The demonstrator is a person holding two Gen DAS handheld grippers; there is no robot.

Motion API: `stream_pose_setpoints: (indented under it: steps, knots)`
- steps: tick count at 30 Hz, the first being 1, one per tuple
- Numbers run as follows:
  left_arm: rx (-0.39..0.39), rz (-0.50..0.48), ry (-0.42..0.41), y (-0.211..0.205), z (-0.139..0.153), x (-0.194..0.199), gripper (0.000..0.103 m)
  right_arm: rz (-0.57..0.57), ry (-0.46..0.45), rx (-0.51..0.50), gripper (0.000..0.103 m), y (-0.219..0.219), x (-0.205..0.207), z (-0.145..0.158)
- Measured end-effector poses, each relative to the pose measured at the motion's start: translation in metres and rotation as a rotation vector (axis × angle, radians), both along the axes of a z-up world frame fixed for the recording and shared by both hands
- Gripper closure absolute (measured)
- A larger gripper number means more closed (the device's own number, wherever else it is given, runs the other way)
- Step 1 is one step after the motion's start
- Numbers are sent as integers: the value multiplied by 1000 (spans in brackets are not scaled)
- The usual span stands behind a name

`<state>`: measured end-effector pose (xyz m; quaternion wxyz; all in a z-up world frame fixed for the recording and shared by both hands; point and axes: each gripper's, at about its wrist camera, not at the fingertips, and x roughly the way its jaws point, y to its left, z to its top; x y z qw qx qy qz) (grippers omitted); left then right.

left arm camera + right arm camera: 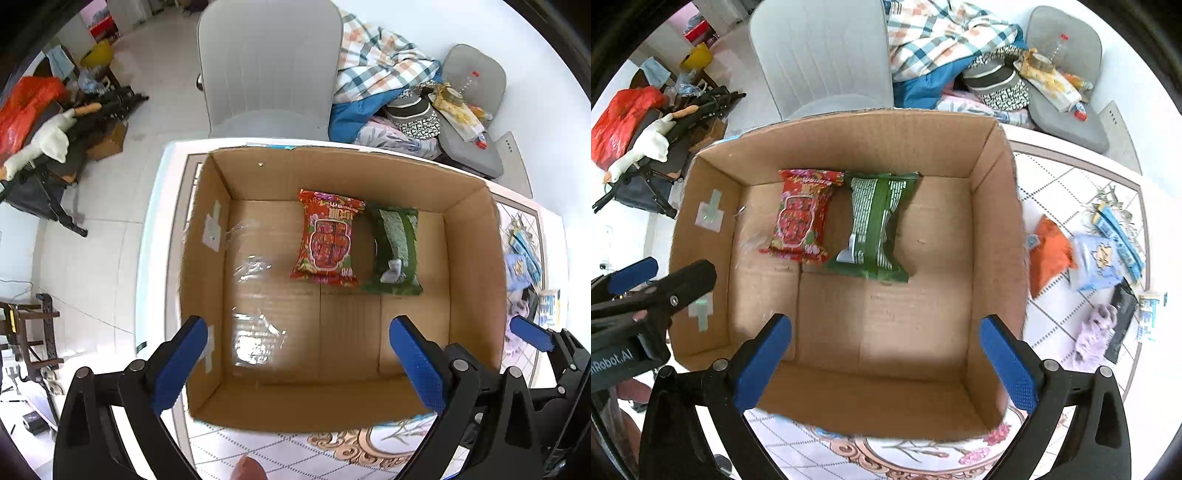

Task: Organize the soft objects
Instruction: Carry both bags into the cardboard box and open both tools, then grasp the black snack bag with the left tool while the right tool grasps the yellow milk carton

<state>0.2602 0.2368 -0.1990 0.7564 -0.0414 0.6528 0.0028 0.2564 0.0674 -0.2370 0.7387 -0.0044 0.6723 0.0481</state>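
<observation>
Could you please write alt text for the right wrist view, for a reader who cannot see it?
An open cardboard box on a patterned table holds a red packet and a green packet side by side. The open right gripper hovers above it, empty; more soft packets lie on the table to the right.

Left gripper (299,363): black angular arms, round silver screws, blue textured fingers (177,365). Right gripper (884,363): same build. White lettering "nRobot.AI" on left gripper body beside cardboard box (701,236).
</observation>
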Motion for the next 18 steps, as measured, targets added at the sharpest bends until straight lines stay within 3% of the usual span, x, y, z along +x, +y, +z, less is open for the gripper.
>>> stream_pose_setpoints:
  steps: [18]
  knots:
    - [-4,-3,-167,-2,109,-89,2,-14,-187,40,0,-13,-99,132]
